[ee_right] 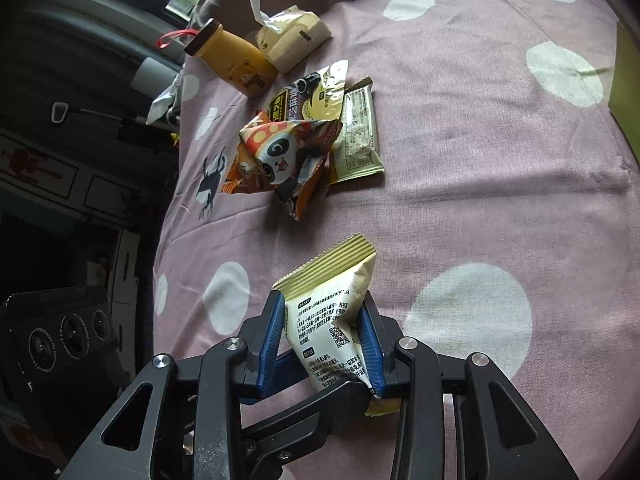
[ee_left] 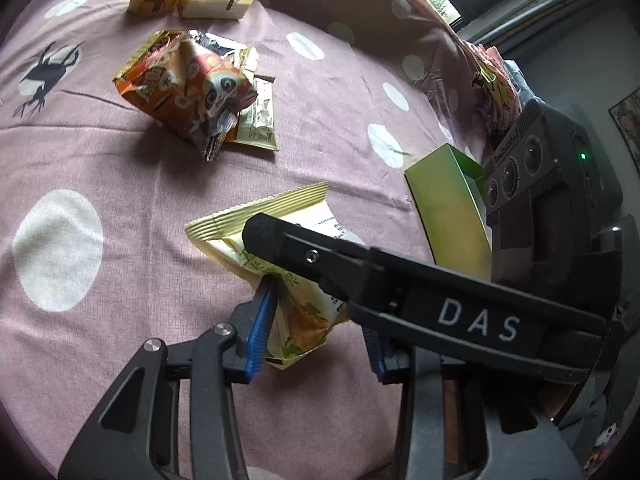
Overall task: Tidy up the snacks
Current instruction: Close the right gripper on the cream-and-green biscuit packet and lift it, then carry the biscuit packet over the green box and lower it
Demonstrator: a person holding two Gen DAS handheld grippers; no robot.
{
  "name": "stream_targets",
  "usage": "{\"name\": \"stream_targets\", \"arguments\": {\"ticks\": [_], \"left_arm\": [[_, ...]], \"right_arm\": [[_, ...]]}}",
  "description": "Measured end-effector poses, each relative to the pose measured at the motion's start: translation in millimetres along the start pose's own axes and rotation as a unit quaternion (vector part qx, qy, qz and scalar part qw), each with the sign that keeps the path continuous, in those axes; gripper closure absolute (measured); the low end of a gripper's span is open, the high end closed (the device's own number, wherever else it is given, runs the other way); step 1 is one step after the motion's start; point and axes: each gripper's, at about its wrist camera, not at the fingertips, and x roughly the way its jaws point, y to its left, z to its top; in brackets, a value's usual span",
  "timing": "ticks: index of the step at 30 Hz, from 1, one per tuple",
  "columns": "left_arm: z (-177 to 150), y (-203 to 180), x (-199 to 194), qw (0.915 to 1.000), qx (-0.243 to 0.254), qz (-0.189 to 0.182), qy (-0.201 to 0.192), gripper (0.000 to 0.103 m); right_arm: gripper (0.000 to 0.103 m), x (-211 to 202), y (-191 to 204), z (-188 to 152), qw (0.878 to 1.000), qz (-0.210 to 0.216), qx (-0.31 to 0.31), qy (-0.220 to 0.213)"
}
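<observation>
A cream snack packet [ee_left: 296, 312] [ee_right: 332, 320] with a ribbed gold seal sits tilted just above the pink dotted sheet [ee_left: 120, 160]. My left gripper [ee_left: 316, 316] has its left blue pad [ee_left: 260, 328] pressed on the packet's lower half. Its other pad is mostly hidden behind the right gripper's black finger [ee_left: 360, 268]. My right gripper [ee_right: 322, 316] is shut on the same packet, a blue pad on each side. The left gripper's fingertip [ee_right: 344, 396] shows against the packet's bottom edge.
Farther back lies a crumpled orange panda snack bag [ee_left: 192, 84] [ee_right: 276, 152] on top of gold packets [ee_left: 260, 120] [ee_right: 356, 136]. A green open box [ee_left: 448, 208] [ee_right: 624, 80] stands at the right. A yellow bear bottle [ee_right: 240, 64] and a tissue pack [ee_right: 296, 40] lie at the far edge.
</observation>
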Motion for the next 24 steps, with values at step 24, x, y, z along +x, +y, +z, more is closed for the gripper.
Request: {"name": "stream_targets", "arguments": {"ticks": [24], "left_arm": [[-15.5,-58.9,-61.4,0.9762,0.131,-0.008,-0.173,0.064]], "right_arm": [[0.063,-82.6,41.9,-15.4,0.985,0.036,-0.073,-0.152]]}}
